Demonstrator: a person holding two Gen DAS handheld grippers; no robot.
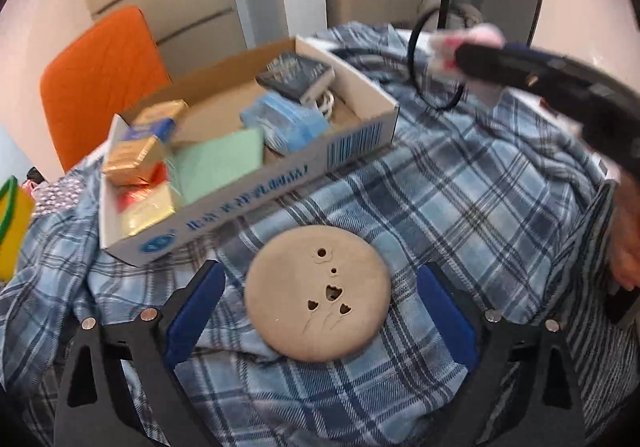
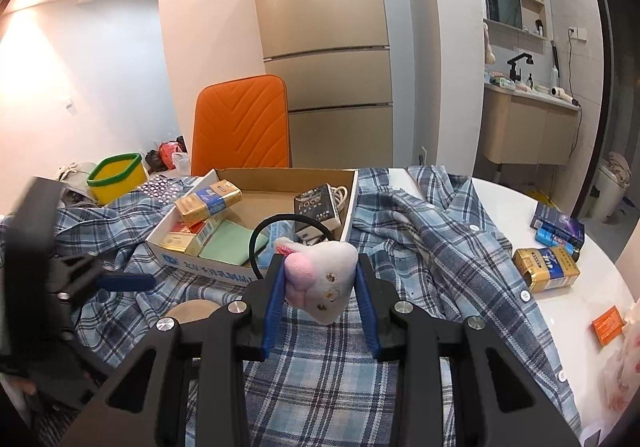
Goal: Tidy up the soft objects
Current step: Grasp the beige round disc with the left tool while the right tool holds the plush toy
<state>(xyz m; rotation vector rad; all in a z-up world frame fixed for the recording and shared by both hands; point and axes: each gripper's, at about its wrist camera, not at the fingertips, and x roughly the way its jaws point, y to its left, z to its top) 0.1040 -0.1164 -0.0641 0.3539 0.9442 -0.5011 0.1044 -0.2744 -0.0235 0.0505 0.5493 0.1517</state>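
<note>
My left gripper stands wide apart low in the left wrist view, its blue pads on either side of a round tan coaster and clear of it; the coaster lies flat on the blue plaid shirt at the bottom centre of the frame. My right gripper is clamped on a white plush headband ornament with a pink patch, in the lower middle of the right wrist view, and its thin black band arches up behind the pads. Beyond it, at the centre of the frame, a cardboard box sits on the shirt, holding small packets, a green pad and a dark tissue pack. An orange chair stands behind the box, and a yellow bin sits at mid left. More packets lie on the white table at right.
</note>
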